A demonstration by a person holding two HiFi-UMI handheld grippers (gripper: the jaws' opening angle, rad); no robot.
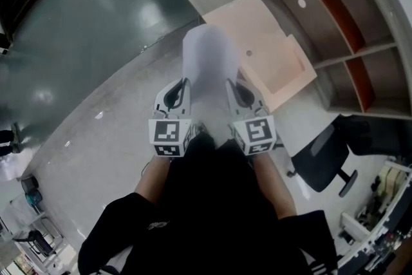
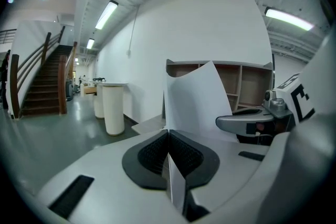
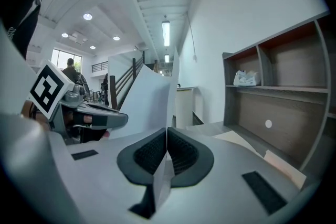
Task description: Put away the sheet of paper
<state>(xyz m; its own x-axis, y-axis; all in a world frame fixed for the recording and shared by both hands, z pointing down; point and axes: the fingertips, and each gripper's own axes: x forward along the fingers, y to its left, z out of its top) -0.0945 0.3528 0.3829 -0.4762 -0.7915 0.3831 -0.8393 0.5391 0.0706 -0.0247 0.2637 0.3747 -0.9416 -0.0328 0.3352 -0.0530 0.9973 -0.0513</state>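
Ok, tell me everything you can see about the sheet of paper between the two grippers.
The sheet of paper is plain white, thin and blank as far as shows. It is held in the air, standing up and bowed into an arch between the grippers. The left gripper is shut on one side edge, the right gripper on the other; nothing else touches it. It hangs near a light desk.

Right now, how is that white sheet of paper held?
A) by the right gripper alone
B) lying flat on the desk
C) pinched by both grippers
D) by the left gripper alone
C: the left gripper and the right gripper each have their jaws shut on the sheet of paper.
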